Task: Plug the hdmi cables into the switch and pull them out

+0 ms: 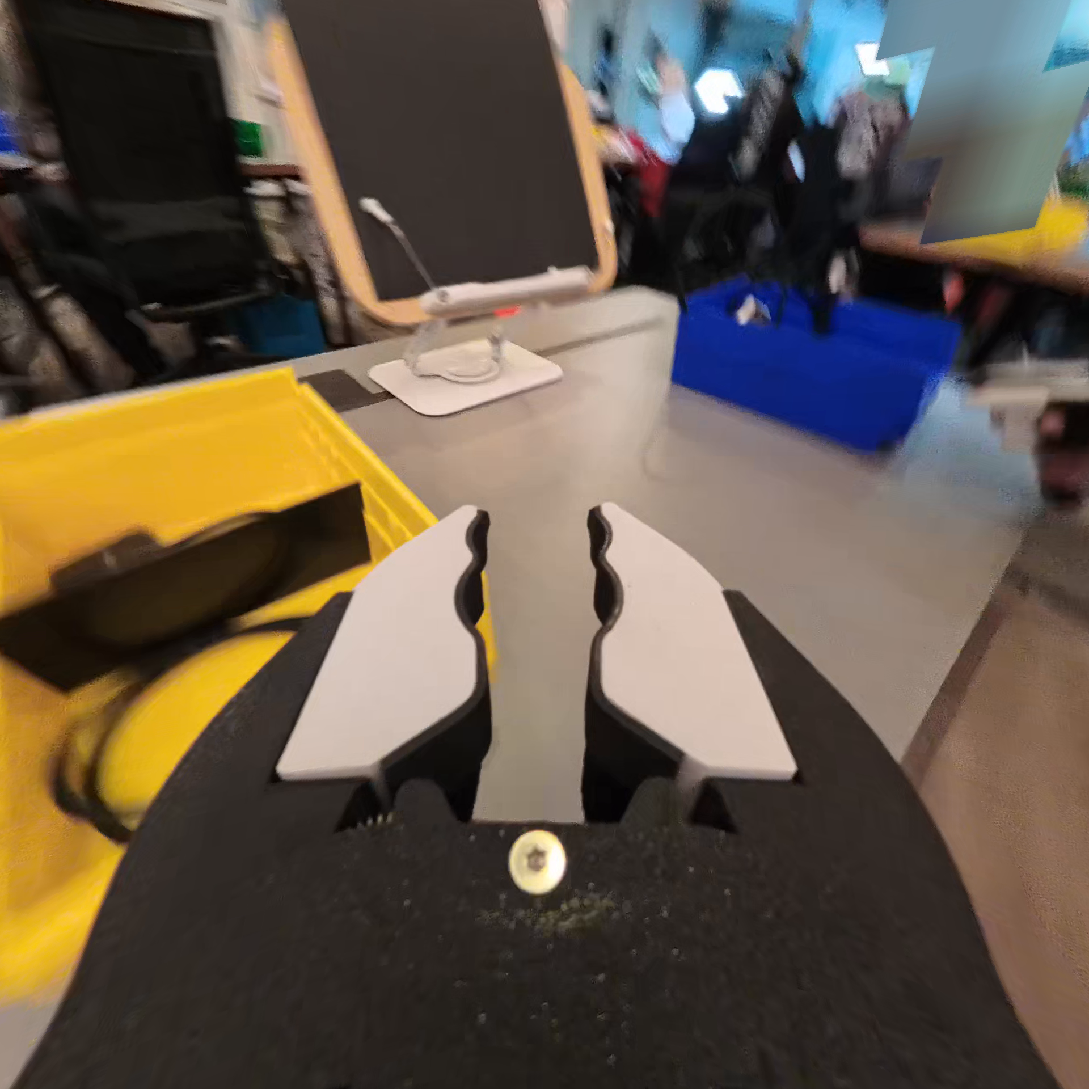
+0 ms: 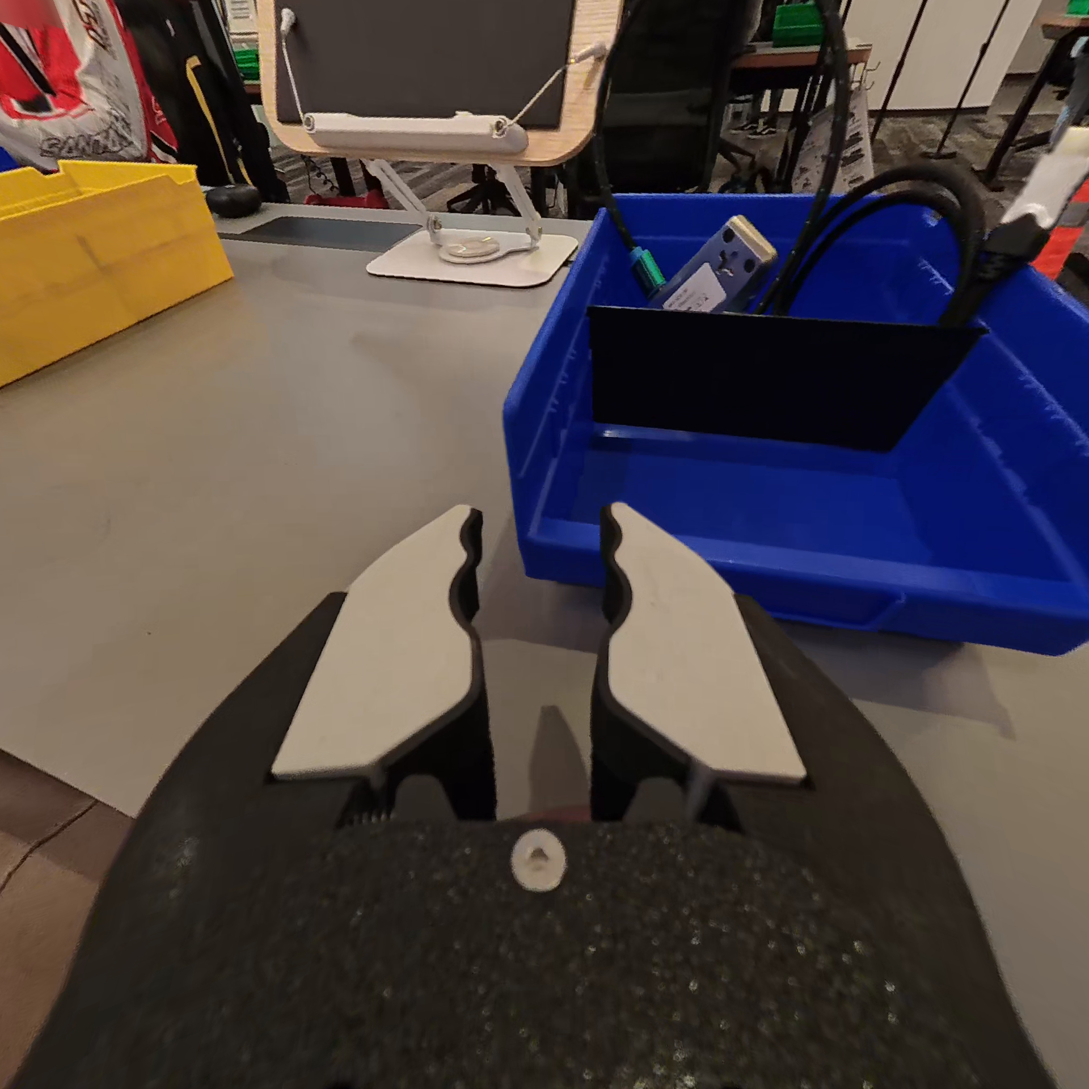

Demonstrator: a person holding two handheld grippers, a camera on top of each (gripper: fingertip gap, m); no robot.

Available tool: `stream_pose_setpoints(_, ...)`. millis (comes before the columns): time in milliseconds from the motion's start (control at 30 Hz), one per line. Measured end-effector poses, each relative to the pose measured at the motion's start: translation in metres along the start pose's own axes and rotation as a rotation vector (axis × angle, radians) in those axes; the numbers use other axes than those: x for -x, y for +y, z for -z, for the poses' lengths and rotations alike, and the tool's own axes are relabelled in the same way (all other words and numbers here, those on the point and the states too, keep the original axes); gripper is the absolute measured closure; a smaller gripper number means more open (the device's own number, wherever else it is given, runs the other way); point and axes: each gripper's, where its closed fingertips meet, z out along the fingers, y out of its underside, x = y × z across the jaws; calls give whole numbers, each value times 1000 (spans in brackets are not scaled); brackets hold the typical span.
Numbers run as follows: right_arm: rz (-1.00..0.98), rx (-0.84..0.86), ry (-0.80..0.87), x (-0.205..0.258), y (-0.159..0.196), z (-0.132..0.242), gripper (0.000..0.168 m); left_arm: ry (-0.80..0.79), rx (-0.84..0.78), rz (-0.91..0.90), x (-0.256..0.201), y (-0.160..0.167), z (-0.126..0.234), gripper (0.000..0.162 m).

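Note:
In the right wrist view a blue switch box [image 2: 716, 265] leans in the back compartment of a blue bin [image 2: 766, 566], behind a black divider [image 2: 766, 377]. A braided cable with a green plug [image 2: 648, 274] meets its left end. Black HDMI cables [image 2: 919, 212] loop beside it on the right. My right gripper [image 2: 541, 518] is open and empty, low over the table in front of the bin's near left corner. My left gripper [image 1: 537, 518] is open and empty beside a yellow bin [image 1: 177, 448]. That bin holds a black divider [image 1: 194, 583] and a dark cable [image 1: 88, 784]. The left view is blurred.
A tablet on a white stand [image 2: 471, 259] sits at the table's far edge; it also shows in the left wrist view [image 1: 465, 377]. The yellow bin [image 2: 100, 253] is at the far left of the grey table [image 2: 294, 442], the blue bin [image 1: 819, 377] at the right. Chairs and people stand behind.

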Motion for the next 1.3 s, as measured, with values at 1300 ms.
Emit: stream_pose_setpoints(1300,31,-112,-737,121,-19,14,131,42,583,-483,206,-48,-127,162)
